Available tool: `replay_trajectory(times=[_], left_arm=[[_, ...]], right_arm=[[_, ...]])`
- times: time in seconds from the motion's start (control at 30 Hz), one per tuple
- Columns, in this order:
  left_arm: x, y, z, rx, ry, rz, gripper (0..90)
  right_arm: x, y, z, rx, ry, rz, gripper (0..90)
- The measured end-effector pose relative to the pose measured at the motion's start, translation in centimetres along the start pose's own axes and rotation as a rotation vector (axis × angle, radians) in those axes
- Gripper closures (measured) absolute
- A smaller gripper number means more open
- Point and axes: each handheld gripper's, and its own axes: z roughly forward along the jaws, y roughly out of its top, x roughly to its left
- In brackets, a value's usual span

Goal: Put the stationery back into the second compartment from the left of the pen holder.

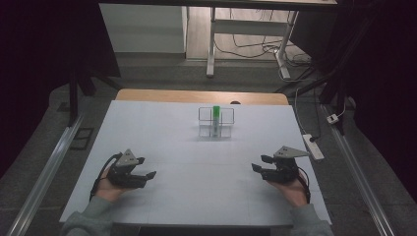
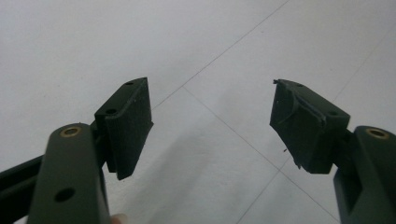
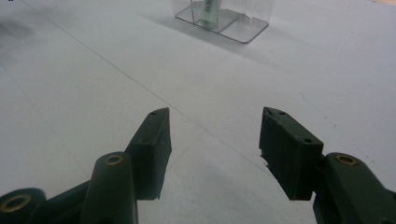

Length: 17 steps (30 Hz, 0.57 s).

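Both grippers, left gripper [image 1: 147, 167] and right gripper [image 1: 260, 163], rest low near the table's [image 1: 162, 128] front with jaws apart and empty, well apart from the clear rack [image 1: 216, 123] holding what looks like a green-capped tube [image 1: 216, 119] mid-table.

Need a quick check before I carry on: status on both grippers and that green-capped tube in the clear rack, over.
Left gripper open, empty. Right gripper open, empty. Green-capped tube upright in clear rack, untouched, mid-table. White table bare between.

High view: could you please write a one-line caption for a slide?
Two open claws, left and right, rest apart on a white table; a green-capped tube stands in a clear rack beyond.
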Motion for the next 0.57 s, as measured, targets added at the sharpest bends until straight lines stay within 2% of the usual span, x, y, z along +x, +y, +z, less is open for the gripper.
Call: replay_trajectory(times=[0.23, 0.57], left_arm=[[0.11, -0.04, -0.09, -0.002, 0.001, -0.002, 29.1], [0.07, -0.03, -0.09, -0.003, 0.003, 0.000, 29.0]], right_arm=[[-0.14, -0.44, -0.14, 0.023, -0.002, -0.010, 42.6], [-0.12, -0.53, -0.10, 0.023, 0.007, -0.014, 42.5]])
